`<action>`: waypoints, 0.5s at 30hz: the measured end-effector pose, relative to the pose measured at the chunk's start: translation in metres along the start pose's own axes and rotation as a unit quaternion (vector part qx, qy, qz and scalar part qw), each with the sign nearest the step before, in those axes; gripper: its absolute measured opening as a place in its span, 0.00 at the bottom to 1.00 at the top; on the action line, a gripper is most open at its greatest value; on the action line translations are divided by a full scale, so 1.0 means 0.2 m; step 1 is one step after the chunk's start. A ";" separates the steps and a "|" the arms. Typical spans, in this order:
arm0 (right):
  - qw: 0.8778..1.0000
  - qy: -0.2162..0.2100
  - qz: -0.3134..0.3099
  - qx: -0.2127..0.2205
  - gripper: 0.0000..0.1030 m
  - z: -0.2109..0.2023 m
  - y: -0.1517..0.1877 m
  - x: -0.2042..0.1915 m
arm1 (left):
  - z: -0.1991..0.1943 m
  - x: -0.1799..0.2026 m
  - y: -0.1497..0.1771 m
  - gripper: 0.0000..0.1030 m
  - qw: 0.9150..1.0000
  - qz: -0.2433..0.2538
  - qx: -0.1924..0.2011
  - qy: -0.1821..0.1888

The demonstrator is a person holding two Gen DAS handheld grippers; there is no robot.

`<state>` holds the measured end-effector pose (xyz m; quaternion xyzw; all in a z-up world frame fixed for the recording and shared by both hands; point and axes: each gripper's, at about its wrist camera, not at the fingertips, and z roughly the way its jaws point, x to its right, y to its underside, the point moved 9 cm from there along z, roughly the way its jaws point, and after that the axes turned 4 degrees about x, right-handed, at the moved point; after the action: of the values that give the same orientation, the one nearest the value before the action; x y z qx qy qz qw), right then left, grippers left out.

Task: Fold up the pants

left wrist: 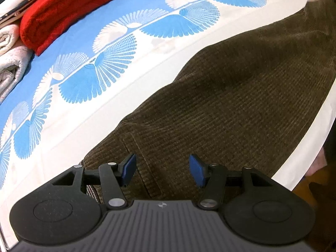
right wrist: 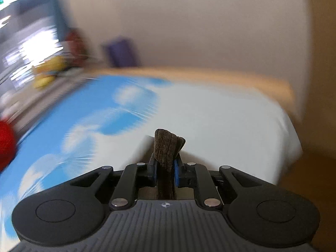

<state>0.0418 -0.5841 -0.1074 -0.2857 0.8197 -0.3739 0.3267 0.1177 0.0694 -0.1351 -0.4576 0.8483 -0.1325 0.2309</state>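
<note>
Dark olive corduroy pants point(left wrist: 220, 96) lie spread on the blue and white bed sheet point(left wrist: 88, 42) in the left wrist view. My left gripper point(left wrist: 162, 170) is open and hovers just above the pants near a pocket seam, with blue pads apart. In the right wrist view my right gripper point(right wrist: 166, 166) is shut on a bunched fold of the pants point(right wrist: 168, 147), which sticks up between the pads above the bed. That view is blurred by motion.
A folded red cloth point(left wrist: 67, 10) and rolled white towels point(left wrist: 10, 63) sit at the far left of the bed. The bed's edge point(left wrist: 310, 147) drops to a wooden floor on the right. Blurred shelves with items point(right wrist: 42, 63) stand beyond the bed.
</note>
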 end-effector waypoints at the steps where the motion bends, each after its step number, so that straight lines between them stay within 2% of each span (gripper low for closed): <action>1: 0.998 -0.032 -0.052 0.025 0.14 -0.08 -0.01 -0.16 | 0.00 0.00 0.00 0.60 1.000 0.000 0.001 0.000; 3: 0.981 -0.103 -0.146 0.069 0.14 -0.28 0.04 -0.49 | -0.01 -0.01 0.01 0.60 1.000 -0.001 0.003 -0.001; 5: 0.951 -0.189 -0.226 0.089 0.15 -0.50 0.21 -0.80 | -0.02 -0.02 0.02 0.60 1.000 -0.002 0.003 -0.001; 7: 0.918 -0.256 -0.293 0.073 0.15 -0.66 0.46 -1.04 | -0.02 -0.03 0.04 0.60 1.000 -0.002 0.001 -0.003; 9: 0.881 -0.314 -0.353 0.016 0.16 -0.78 0.78 -1.23 | -0.02 -0.05 0.07 0.60 1.000 -0.003 -0.002 -0.004; 11: 0.822 -0.356 -0.439 -0.074 0.17 -0.86 1.16 -1.35 | -0.02 -0.07 0.09 0.60 1.000 -0.006 -0.006 -0.005; 13: 0.754 -0.387 -0.513 -0.137 0.23 -0.93 1.48 -1.39 | -0.02 -0.08 0.11 0.60 1.000 -0.008 -0.010 -0.007; 14: 0.724 -0.396 -0.543 -0.156 0.27 -0.96 1.58 -1.38 | -0.01 -0.08 0.13 0.60 1.000 -0.007 -0.011 -0.008; 15: 0.707 -0.398 -0.566 -0.145 0.37 -1.00 1.63 -1.37 | -0.01 -0.09 0.14 0.60 1.000 -0.005 -0.012 -0.008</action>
<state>-0.0090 -0.1217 -0.1786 -0.8623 0.3417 -0.2168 0.3044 0.1049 0.0993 -0.1403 -0.4659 0.8455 -0.1198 0.2315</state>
